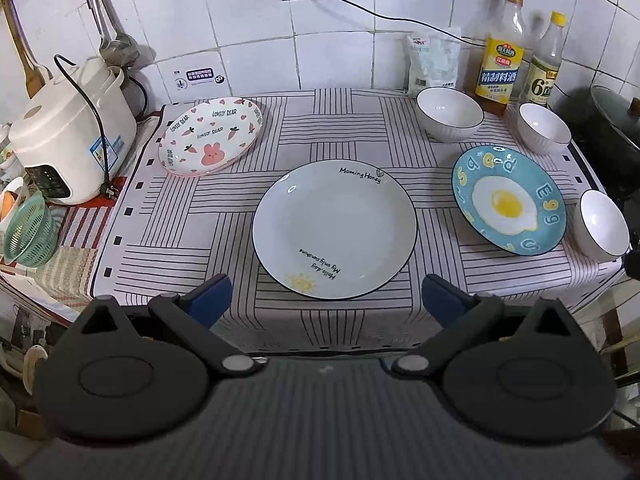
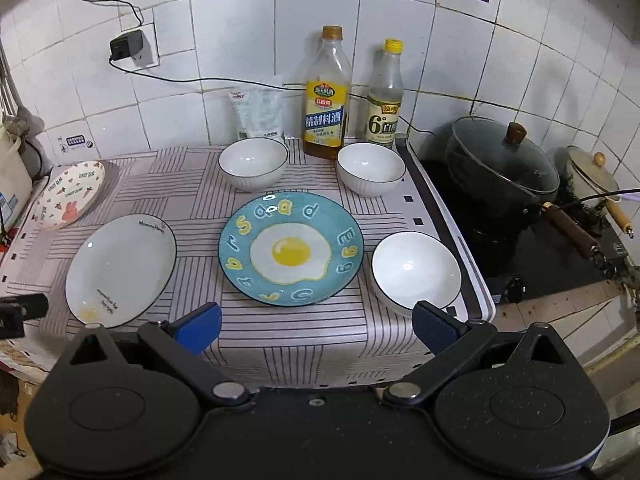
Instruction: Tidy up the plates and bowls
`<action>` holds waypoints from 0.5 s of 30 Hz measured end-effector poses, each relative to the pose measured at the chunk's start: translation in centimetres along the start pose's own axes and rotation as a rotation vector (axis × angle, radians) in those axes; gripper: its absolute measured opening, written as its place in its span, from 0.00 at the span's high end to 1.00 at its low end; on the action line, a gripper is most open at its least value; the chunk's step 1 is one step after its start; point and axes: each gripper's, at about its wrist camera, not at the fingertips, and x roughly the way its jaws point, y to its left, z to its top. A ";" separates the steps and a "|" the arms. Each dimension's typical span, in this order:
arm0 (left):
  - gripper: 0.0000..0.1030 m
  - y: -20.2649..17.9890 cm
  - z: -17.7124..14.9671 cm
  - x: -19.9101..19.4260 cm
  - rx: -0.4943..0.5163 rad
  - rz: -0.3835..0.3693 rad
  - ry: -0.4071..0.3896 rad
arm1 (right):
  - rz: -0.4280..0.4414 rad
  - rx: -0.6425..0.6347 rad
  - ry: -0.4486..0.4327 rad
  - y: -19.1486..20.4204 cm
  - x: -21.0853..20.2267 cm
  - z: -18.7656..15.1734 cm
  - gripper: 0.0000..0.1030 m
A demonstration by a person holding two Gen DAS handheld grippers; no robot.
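Both grippers sit nearest, low at the front edge of the table, and both are spread wide with nothing between the blue pads. Left gripper (image 1: 326, 294) hangs just in front of the pale plate (image 1: 334, 228) — the one with "Morning Honey" lettering and a little sun — without touching it. Right gripper (image 2: 316, 322) is lined up in front of the egg plate (image 2: 291, 249), the blue one with a fried egg painted on it, also apart from it.

Taking that egg plate as the landmark: the pale plate lies to its left on the striped tablecloth (image 2: 200, 200), with a clear gap between them. Further left and toward the wall is the oval bunny plate (image 1: 211, 135), pink rabbit and carrots, its far rim tipped up a bit. Behind the egg plate are two white bowls — back-left bowl (image 2: 253, 164) and back-right bowl (image 2: 370, 168) — both upright. A third, the near bowl (image 2: 416, 270), stands just to its right, close to the table's edge.

Behind those back bowls, against the tiled wall, stand a cooking wine bottle (image 2: 326, 96), a vinegar bottle (image 2: 385, 96) and a white pouch (image 2: 258, 114). Right of the egg plate, past the table, a dark lidded pot (image 2: 500, 168) sits on the stove. Way off left there's a white rice cooker (image 1: 70, 136).
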 end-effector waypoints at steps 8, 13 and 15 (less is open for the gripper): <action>0.00 -0.2 -0.3 0.3 0.004 -0.001 0.009 | 0.003 -0.005 -0.018 -0.4 -0.2 -0.2 0.01; 0.00 -0.3 -0.1 0.1 -0.003 0.000 0.005 | 0.008 -0.012 -0.035 -0.1 -0.5 -0.1 0.01; 0.00 -0.4 0.0 0.0 -0.002 0.000 0.002 | 0.014 -0.014 -0.037 0.0 -0.5 -0.1 0.01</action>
